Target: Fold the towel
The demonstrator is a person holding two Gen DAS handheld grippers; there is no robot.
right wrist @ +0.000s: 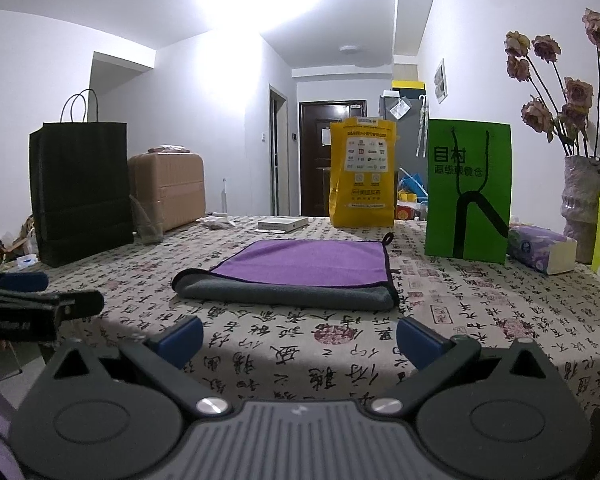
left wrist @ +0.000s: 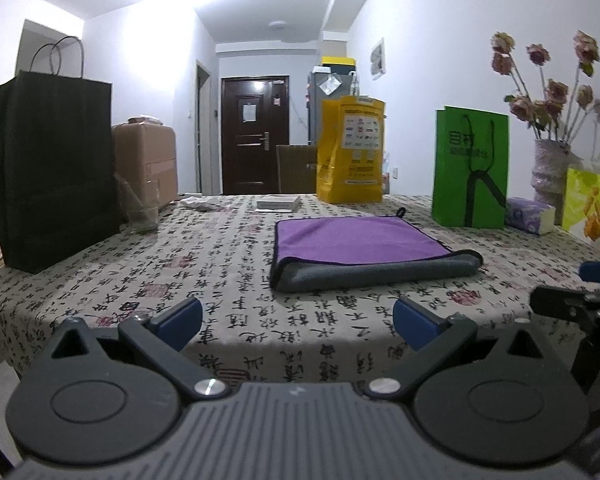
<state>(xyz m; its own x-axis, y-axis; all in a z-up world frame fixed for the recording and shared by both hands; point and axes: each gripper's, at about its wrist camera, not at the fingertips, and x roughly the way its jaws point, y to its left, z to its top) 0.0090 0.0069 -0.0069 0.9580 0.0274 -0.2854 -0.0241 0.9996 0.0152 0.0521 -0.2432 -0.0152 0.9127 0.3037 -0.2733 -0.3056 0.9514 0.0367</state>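
Note:
A purple towel with a grey underside (left wrist: pixel 360 248) lies folded over on the patterned tablecloth (left wrist: pixel 220 264); its grey fold faces me. It also shows in the right wrist view (right wrist: pixel 300 268). My left gripper (left wrist: pixel 298 322) is open and empty, over the table's near edge, well short of the towel. My right gripper (right wrist: pixel 300 338) is open and empty, also short of the towel. The right gripper shows at the right edge of the left wrist view (left wrist: pixel 580 292). The left gripper shows at the left edge of the right wrist view (right wrist: pixel 32 300).
A black paper bag (left wrist: pixel 56 168) and a glass (left wrist: pixel 142 208) stand at the left. A yellow bag (left wrist: pixel 350 152), a green bag (left wrist: pixel 470 168), a tissue pack (left wrist: pixel 530 214), a vase of flowers (left wrist: pixel 550 168) and a flat white box (left wrist: pixel 278 203) line the back and right.

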